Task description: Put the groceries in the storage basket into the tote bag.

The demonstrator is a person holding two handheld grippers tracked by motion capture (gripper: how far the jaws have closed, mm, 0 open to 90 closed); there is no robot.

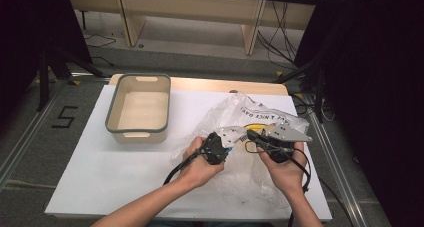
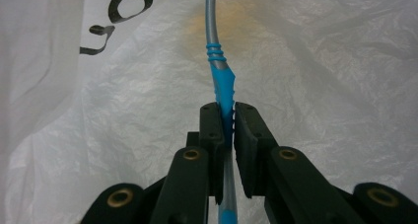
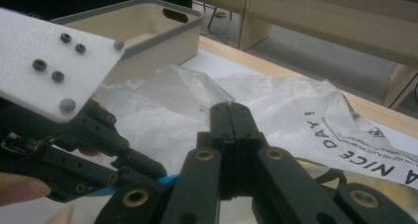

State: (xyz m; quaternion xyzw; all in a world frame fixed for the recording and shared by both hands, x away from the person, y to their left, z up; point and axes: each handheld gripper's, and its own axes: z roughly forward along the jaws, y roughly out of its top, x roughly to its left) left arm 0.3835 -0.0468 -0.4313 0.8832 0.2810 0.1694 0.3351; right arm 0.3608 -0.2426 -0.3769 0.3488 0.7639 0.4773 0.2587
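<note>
So up close, both forearms come in from the bottom edge of a white board (image 1: pixel 100 177) that covers a wooden table (image 1: pixel 200 83), whose pale edge peeks out at the far side. The left gripper (image 1: pixel 220 148) has its jaws squeezed nearly together on the blue grip part of a toothbrush (image 2: pixel 221 83), with the grey neck running away from the jaws into a thin white plastic bag (image 1: pixel 260 112); the bristle end is right at the top of the left gripper view, too cut off to make out much. Just beside it, the right gripper (image 1: pixel 248 134) has its jaws fully together, and from its own view they look pinched on a fold of the bag's film, holding a peak of it up. The bag is crumpled over the right half of the board, black lettering on it, something yellow showing through. Further back on the left sits a beige bin (image 1: pixel 139 109) with a grey rim, well apart from the bag. Beyond the table there's grey carpet floor, light wooden furniture legs (image 1: pixel 131 22), loose cables, black tripod legs (image 1: pixel 47 72) at both sides, and a "5" marked on the floor at left.
</note>
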